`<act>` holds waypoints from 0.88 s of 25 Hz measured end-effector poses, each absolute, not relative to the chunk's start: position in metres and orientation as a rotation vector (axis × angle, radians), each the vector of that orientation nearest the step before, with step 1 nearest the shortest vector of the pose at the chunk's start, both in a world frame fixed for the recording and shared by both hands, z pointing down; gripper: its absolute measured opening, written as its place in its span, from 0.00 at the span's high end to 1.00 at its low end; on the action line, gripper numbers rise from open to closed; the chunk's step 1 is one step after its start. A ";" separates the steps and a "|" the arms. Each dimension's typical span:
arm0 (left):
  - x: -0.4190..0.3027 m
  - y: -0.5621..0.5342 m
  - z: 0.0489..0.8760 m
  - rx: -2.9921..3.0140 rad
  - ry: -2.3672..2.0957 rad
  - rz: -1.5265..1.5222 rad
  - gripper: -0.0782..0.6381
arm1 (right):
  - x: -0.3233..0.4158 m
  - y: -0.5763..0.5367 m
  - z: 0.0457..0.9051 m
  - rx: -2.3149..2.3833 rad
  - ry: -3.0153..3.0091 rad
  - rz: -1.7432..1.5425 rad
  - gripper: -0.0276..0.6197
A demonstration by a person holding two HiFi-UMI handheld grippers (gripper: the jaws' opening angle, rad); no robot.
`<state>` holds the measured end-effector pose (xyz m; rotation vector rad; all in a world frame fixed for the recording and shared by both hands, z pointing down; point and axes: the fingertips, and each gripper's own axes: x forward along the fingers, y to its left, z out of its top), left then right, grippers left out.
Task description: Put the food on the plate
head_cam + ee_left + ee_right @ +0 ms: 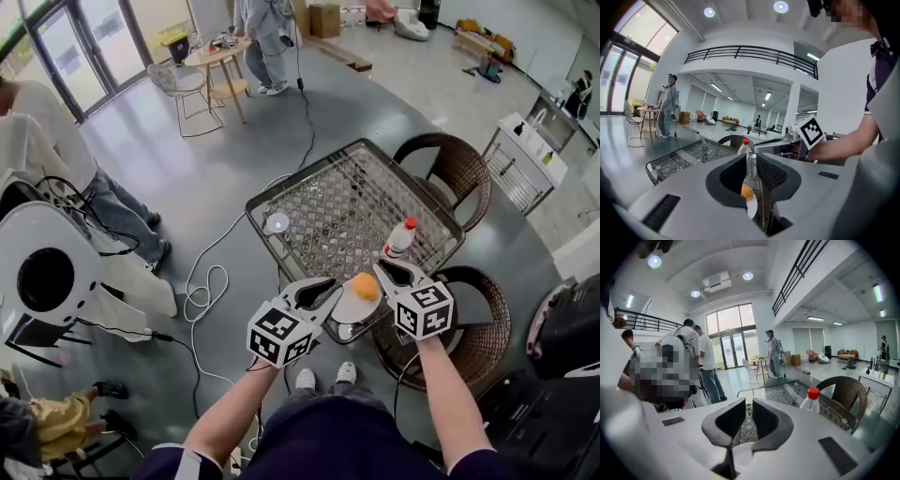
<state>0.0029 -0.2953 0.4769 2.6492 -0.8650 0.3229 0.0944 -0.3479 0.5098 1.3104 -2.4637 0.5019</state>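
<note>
A round orange piece of food (366,286) lies on a white plate (352,307) at the near edge of the wicker-and-glass table (319,211). My left gripper (328,294) comes at the plate's left rim. In the left gripper view its jaws stand close together on the plate's edge (751,207), with the food (746,191) just behind. My right gripper (383,271) reaches the plate's right rim beside the food. Its jaws are narrow too, and the plate (739,454) sits low between them.
A clear bottle with a red cap (400,237) stands on the table right behind the right gripper. A small white disc (277,222) lies at the table's left side. Wicker chairs (459,169) stand to the right, cables (206,291) trail on the floor, and people stand to the left.
</note>
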 end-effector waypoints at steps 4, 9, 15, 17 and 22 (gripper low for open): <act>0.002 -0.303 0.451 2.687 -0.882 0.248 0.79 | 0.094 -0.345 0.471 1.382 -2.543 0.455 0.95; 0.007 -0.303 0.421 2.729 -0.874 0.196 0.79 | 0.085 -0.333 0.424 1.404 -2.661 0.393 0.95; 0.010 -0.297 0.399 2.766 -0.858 0.167 0.79 | 0.074 -0.319 0.392 1.410 -2.746 0.320 0.95; 0.012 -0.295 0.396 2.772 -0.854 0.163 0.79 | 0.072 -0.314 0.385 1.411 -2.763 0.302 0.95; 0.013 -0.287 0.389 2.782 -0.850 0.150 0.79 | 0.069 -0.303 0.371 1.409 -2.789 0.274 0.95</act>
